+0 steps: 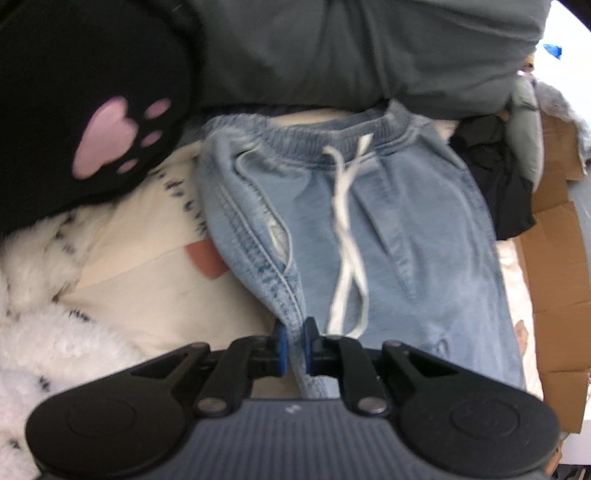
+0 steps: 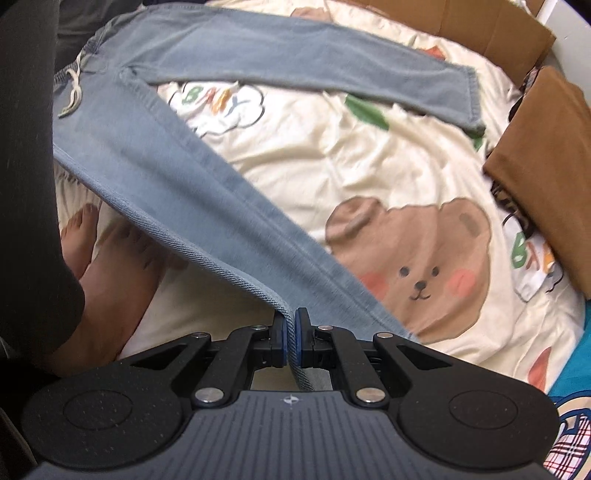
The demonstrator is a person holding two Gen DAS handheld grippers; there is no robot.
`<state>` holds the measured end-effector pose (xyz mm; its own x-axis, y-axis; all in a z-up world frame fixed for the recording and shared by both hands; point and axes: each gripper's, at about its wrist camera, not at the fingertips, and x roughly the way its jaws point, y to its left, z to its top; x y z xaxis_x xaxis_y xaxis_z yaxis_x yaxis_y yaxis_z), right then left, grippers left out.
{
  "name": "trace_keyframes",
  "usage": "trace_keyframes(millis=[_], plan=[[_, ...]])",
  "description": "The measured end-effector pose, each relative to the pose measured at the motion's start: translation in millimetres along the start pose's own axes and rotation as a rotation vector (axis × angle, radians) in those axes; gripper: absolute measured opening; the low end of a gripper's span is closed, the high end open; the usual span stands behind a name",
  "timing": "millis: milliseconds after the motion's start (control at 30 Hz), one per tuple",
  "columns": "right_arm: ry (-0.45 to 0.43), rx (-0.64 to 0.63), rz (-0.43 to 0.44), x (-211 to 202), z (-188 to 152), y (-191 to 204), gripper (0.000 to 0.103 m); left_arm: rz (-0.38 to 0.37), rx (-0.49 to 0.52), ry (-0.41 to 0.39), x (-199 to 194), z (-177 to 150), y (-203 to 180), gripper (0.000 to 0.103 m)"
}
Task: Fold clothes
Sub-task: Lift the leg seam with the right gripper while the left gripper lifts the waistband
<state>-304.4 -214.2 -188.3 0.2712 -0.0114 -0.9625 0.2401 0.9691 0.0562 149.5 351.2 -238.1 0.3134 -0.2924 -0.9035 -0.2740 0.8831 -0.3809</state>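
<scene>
Left wrist view: the left gripper (image 1: pixel 293 341) pinches the side seam of the jeans (image 1: pixel 388 206) near the waistband. Right wrist view: the right gripper (image 2: pixel 290 332) clamps one leg's hem edge, lifted off the bear-print sheet (image 2: pixel 295 177); the other leg lies flat, with bare sheet between them.

A cream bear-print bedsheet (image 2: pixel 369 177) covers the bed, with brown cardboard (image 2: pixel 491 33) along its far edge.

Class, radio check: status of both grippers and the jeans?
Left gripper shut on jeans side seam. Right gripper shut on one leg's edge. Other leg flat on bedsheet. Bare foot beneath lifted leg.
</scene>
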Motion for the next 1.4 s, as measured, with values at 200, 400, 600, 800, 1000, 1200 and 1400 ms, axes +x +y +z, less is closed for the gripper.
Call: trace_keyframes(millis=[200, 400, 600, 800, 1000, 1200, 1400], plan=[[-0.060, 0.030, -0.034, -16.5, 11.1, -8.3, 0.001, -0.015, 0.045, -0.020, -2.9, 17.9, -38.7, 0.006], [-0.127, 0.032, -0.060, -38.2, 26.5, -17.9, 0.000, -0.021, 0.091, -0.042, -13.8, 31.2, -75.9, 0.006], [-0.204, 0.032, -0.090, -64.7, 48.3, -31.4, 0.000, -0.050, 0.128, -0.070, -27.5, 44.5, -119.8, 0.005], [-0.252, 0.027, -0.127, -84.0, 75.3, -46.2, 0.000, -0.075, 0.191, -0.085, -26.9, 59.8, -163.6, 0.005], [-0.266, 0.015, -0.168, -88.5, 104.9, -57.8, 0.000, -0.099, 0.211, -0.088, -8.7, 71.3, -187.0, 0.005], [-0.259, 0.017, -0.205, -72.9, 136.1, -70.8, 0.000, -0.116, 0.235, -0.083, 19.4, 85.2, -212.0, 0.005], [-0.234, 0.006, -0.235, -44.7, 173.7, -87.8, 0.000, -0.117, 0.250, -0.072, 55.4, 98.5, -237.2, 0.005]])
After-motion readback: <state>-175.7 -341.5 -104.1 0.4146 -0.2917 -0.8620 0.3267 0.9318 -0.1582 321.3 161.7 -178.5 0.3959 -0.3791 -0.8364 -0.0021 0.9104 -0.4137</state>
